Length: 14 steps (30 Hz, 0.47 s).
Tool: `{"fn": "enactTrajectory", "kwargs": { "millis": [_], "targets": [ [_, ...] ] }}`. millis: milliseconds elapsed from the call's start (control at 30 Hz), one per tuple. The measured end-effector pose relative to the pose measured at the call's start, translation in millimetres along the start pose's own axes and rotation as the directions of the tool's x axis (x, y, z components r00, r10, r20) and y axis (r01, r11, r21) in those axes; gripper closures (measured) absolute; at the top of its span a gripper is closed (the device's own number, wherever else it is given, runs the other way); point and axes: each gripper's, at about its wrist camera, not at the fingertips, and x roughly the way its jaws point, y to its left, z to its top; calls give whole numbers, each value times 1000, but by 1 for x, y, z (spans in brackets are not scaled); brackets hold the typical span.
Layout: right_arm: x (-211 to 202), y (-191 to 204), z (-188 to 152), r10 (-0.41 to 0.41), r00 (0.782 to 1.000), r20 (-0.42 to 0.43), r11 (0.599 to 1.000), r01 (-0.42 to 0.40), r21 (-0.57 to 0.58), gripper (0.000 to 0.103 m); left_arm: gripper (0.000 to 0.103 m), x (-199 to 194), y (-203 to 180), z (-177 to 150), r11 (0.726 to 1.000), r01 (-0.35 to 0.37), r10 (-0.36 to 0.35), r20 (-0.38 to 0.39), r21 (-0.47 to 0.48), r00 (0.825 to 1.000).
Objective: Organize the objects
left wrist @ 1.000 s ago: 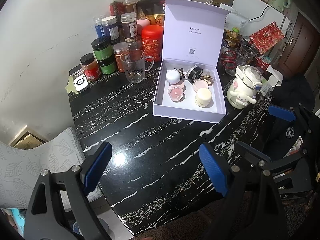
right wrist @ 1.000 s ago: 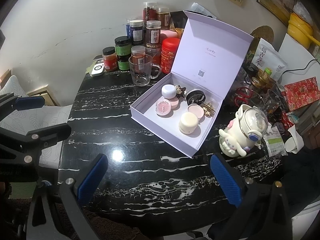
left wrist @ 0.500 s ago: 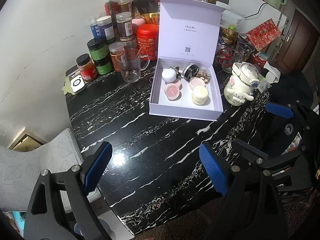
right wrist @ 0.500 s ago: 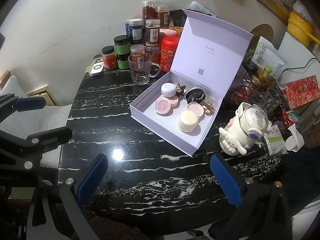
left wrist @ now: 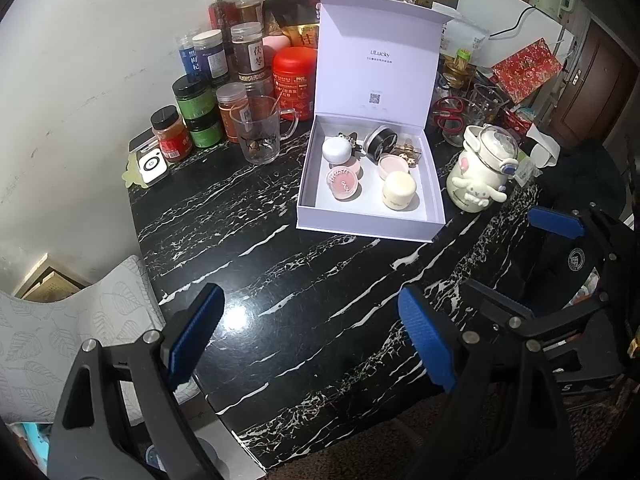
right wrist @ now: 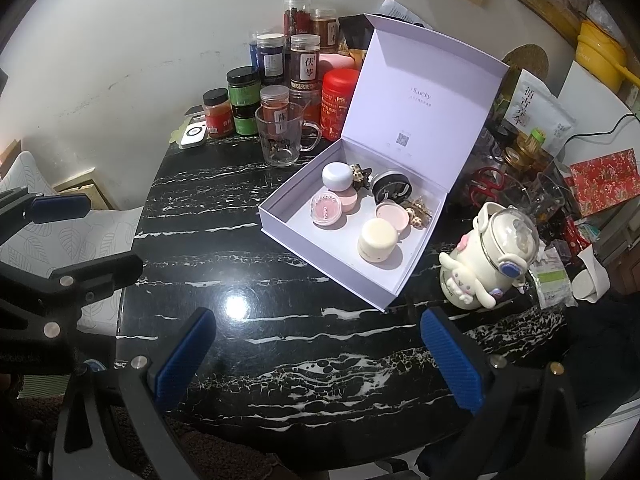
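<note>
A black white-veined marble tabletop (left wrist: 280, 264) fills mid-frame, white wall (left wrist: 80, 60) upper left; left claw (left wrist: 308, 340) and right claw (right wrist: 316, 360) gape wide, empty.

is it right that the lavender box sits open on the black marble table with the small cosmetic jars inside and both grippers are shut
Not quite: both grippers are open. The left gripper and the right gripper each have their blue pads spread wide with nothing between them, as each wrist view shows. The rest holds: the lavender box sits open on the black marble table with the small cosmetic jars inside.
</note>
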Motion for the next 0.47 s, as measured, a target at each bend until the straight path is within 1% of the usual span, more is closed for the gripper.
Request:
{"fn": "enactTrajectory", "kwargs": {
  "millis": [467],
  "targets": [
    [2, -1, 1, 0, 1000, -7, 1000, 0, 5, 0, 14, 6, -1, 0, 1000, 7, -7, -17, -8, 1000]
  ]
}}
